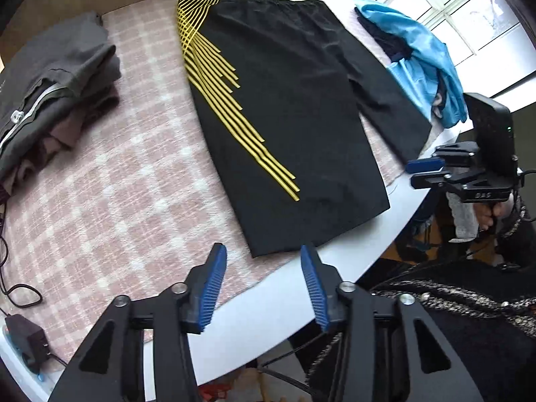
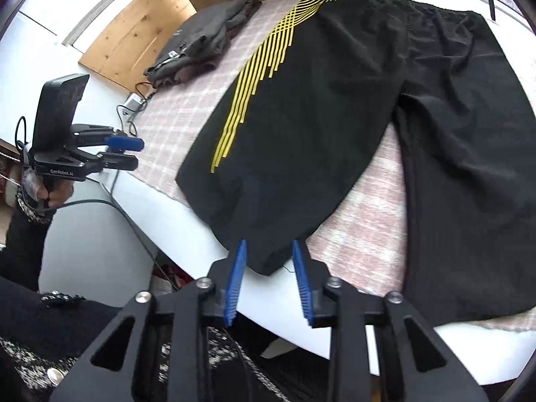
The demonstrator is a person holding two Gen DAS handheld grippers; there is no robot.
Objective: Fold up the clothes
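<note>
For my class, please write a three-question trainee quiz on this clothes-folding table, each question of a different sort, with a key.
1. True or false: the black shorts with yellow stripes lie spread flat on the pink checked cloth.
2. Which garment pile lies beside the striped side of the shorts? A) folded grey clothes B) crumpled light blue clothes
3. Fill in: the right hand-held gripper has a hem corner of the shorts between its ____ pads.

Key: 1 true; 2 A; 3 blue.
</note>
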